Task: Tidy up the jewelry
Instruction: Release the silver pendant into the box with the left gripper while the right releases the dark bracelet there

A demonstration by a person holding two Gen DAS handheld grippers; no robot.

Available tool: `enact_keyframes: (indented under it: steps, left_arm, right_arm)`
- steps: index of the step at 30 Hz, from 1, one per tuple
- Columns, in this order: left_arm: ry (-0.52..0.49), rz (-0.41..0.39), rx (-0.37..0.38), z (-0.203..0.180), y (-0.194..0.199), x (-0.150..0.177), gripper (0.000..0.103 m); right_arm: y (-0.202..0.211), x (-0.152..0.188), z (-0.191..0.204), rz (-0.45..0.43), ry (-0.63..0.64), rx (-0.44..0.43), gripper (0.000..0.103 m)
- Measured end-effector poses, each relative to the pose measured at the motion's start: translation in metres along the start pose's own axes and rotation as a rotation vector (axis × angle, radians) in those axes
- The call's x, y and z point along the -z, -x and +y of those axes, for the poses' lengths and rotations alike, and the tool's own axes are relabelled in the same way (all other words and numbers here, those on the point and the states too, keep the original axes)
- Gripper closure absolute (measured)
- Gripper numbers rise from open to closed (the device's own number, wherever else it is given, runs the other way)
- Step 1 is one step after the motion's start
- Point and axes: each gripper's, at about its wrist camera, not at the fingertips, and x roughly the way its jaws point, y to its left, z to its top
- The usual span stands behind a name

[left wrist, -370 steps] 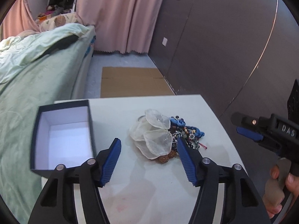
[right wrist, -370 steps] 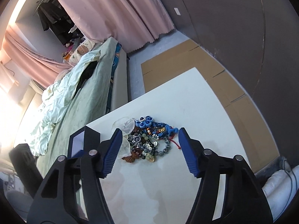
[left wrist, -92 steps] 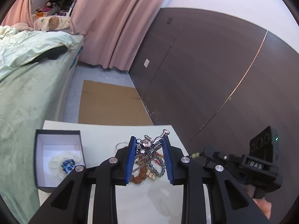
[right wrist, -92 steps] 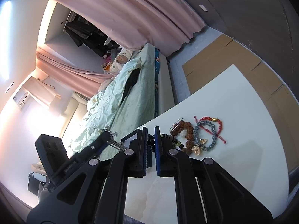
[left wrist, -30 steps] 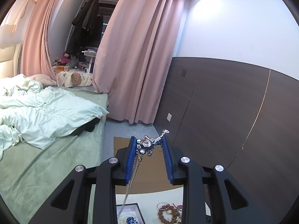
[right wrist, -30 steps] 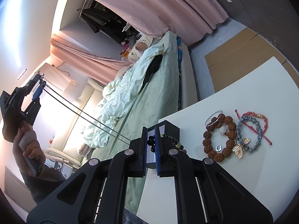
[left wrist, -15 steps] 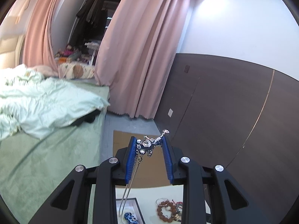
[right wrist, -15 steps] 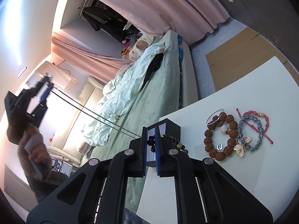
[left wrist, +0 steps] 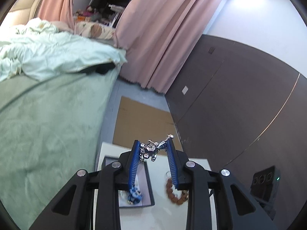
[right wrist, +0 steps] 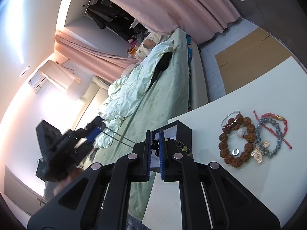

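The left hand-held gripper (left wrist: pixel 153 149) is narrowed on a silver metal charm necklace (left wrist: pixel 151 149), whose chain hangs beside its left finger towards the dark-rimmed, white-lined open box (left wrist: pixel 148 189) on the white desk (left wrist: pixel 161 216). A blue beaded piece (left wrist: pixel 134 195) lies inside the box by its right wall. The right hand-held gripper (right wrist: pixel 153 143) is clamped nearly closed on a black bead bracelet (right wrist: pixel 179 143) just beside the box's near wall. A brown wooden-bead bracelet (right wrist: pixel 238 140), a grey bead bracelet (right wrist: pixel 270 136) and a red cord bracelet (right wrist: pixel 276 122) lie touching, with bare desk towards the right edge. A green bed (right wrist: pixel 165 99) borders the desk's left edge.
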Motion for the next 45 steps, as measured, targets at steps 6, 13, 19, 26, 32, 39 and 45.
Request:
enact_keyframes:
  steps: [6, 13, 19, 26, 32, 39, 45]
  left_arm:
    - [0.024, -0.018, -0.016, 0.019, -0.003, 0.013, 0.035]
    - [0.053, -0.039, -0.06, 0.049, 0.007, 0.007, 0.024]
    - [0.056, -0.071, -0.073, 0.062, 0.008, -0.005, 0.008]
    - [0.09, -0.039, -0.094, 0.077, -0.008, -0.008, 0.008]
    - [0.113, -0.026, -0.101, 0.08, -0.015, -0.005, 0.008]
    - [0.081, -0.013, -0.109, 0.066, -0.019, 0.004, 0.008]
    - [0.014, 0.013, -0.133, 0.044, -0.025, 0.018, 0.008]
  right_arm:
    - [-0.018, 0.004, 0.011, 0.005, 0.029, -0.037, 0.094]
    - [-0.054, 0.01, 0.024, 0.041, 0.064, -0.075, 0.094]
    - [-0.087, 0.011, 0.029, 0.071, 0.07, -0.089, 0.094]
    - [-0.127, 0.015, 0.03, 0.153, 0.068, -0.065, 0.094]
    - [-0.114, 0.013, 0.013, 0.134, 0.051, 0.043, 0.047]
    - [-0.07, 0.009, 0.013, 0.041, 0.093, 0.121, 0.019]
    - [-0.041, 0.012, 0.01, -0.016, 0.097, 0.203, 0.017]
